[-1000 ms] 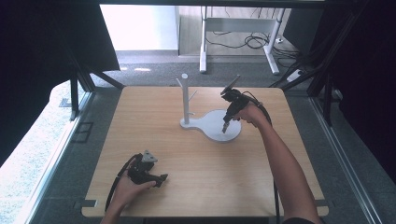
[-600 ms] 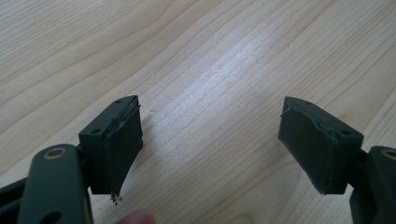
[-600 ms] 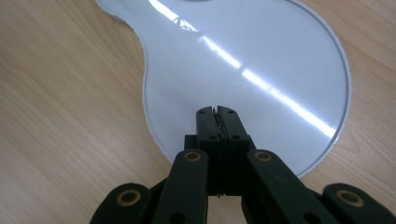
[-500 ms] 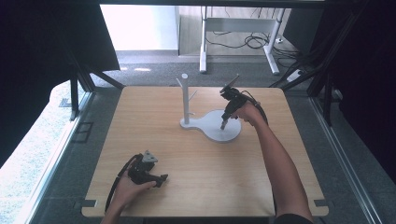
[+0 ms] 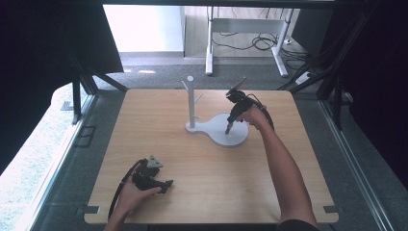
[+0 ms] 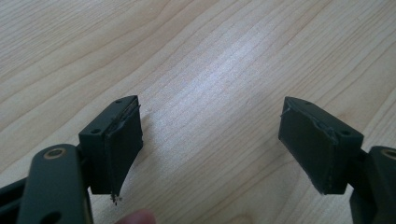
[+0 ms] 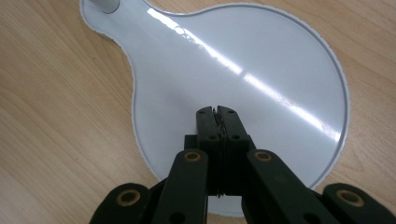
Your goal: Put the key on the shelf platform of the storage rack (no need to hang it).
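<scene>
From my remote station I find the right claw (image 5: pixel 228 129) pointed down over the round part of the white stand base (image 5: pixel 231 136), its jaws pressed together with nothing between them. In the right gripper view the closed tips (image 7: pixel 217 113) sit just above, or on, the glossy plate (image 7: pixel 261 60) — I cannot tell whether they touch. That stand is the item in hand: it rests on the tabletop (image 5: pixel 144 115) toward the far side, right of centre, with its upright post (image 5: pixel 191 101) and short pegs rising from the narrow end of the base. My judgement is that a shut claw held tip-down like this serves to press or steady the base rather than to grasp it.

The left claw (image 5: pixel 166 184) lies low on the near left of the tabletop, well apart from the stand, jaws wide apart and empty (bare wood (image 6: pixel 210 93) lies between them) — parked, I judge, to keep out of the way.
</scene>
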